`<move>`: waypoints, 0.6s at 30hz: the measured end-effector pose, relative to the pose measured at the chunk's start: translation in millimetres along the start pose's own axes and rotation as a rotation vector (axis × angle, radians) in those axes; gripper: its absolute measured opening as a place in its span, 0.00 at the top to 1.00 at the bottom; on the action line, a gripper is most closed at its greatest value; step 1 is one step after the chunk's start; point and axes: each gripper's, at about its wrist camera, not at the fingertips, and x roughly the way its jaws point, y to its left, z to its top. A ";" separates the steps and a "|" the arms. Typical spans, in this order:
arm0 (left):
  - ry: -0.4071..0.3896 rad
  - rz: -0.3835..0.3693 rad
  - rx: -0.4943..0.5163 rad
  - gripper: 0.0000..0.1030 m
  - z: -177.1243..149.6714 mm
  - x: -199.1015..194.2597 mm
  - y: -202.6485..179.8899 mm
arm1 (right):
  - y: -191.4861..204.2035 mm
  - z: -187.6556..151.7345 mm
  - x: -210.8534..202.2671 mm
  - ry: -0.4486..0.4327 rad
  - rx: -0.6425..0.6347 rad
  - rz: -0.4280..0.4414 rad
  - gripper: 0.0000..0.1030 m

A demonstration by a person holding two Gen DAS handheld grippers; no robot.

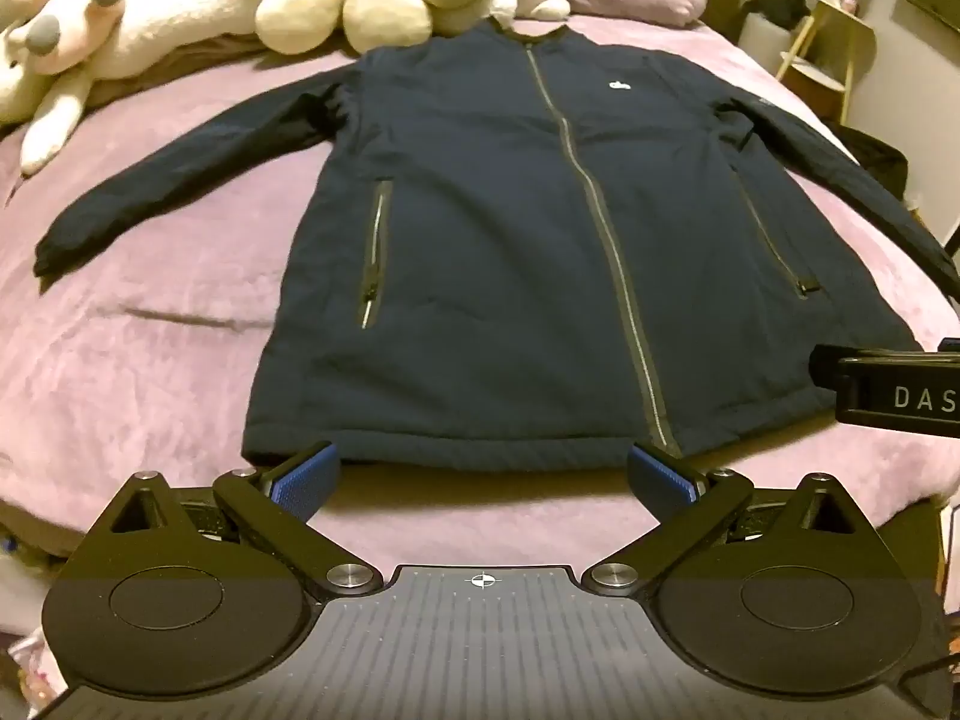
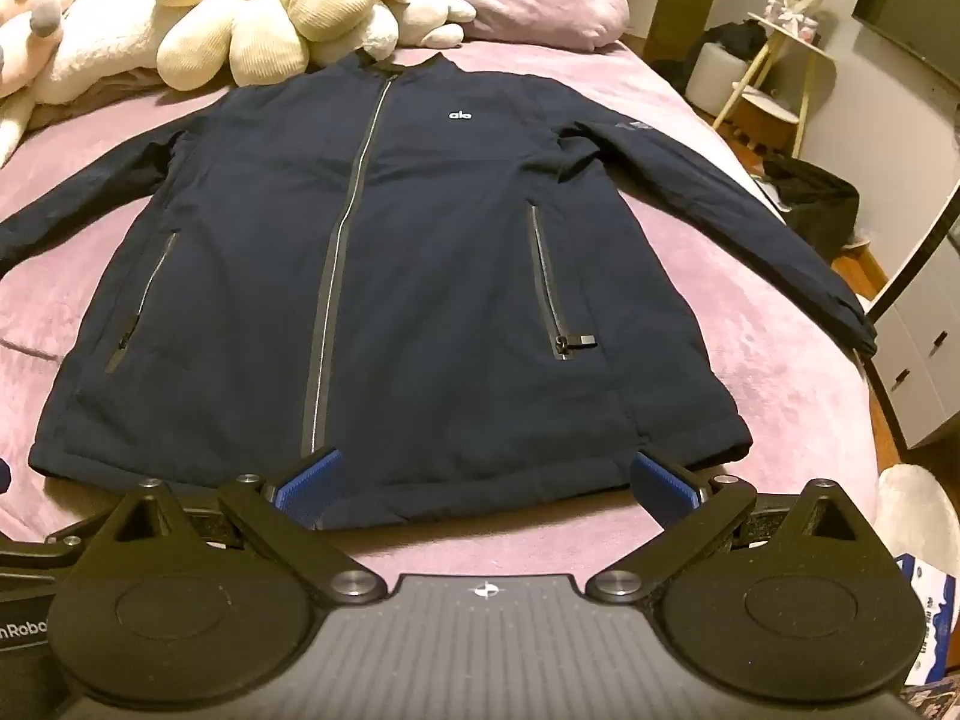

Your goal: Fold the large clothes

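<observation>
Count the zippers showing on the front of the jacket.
3. The main zipper runs down the middle from collar to hem. One pocket zipper is on the picture's right, another pocket zipper on its left. Any others would be hidden.

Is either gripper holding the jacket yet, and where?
Nothing is held. The left gripper and right gripper are both open by the hem of the jacket, flat on the bed.

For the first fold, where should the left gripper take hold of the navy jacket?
Probably the cuff of the sleeve on that side, approached from the outer edge. The jacket lies flat, zipped and face up, sleeves spread clear, so the cuff is a free end. The left gripper is open.
</observation>
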 end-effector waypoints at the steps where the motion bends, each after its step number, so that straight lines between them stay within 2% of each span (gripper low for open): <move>1: 0.007 -0.015 -0.006 0.00 -0.6 3.2 2.6 | -0.2 -0.3 -0.1 -0.003 0.004 0.001 0.01; 3: 0.017 -0.040 -0.018 0.00 -0.2 -0.4 8.7 | -0.2 -0.8 0.5 0.000 0.005 -0.001 0.01; 6: 0.028 -0.008 -0.011 0.00 -0.8 -1.4 2.6 | -0.2 -1.8 0.3 -0.001 0.007 0.000 0.01; 18: 0.059 -0.011 -0.037 0.00 -2.3 6.3 5.4 | -1.6 -0.4 -1.4 0.003 0.011 0.009 0.01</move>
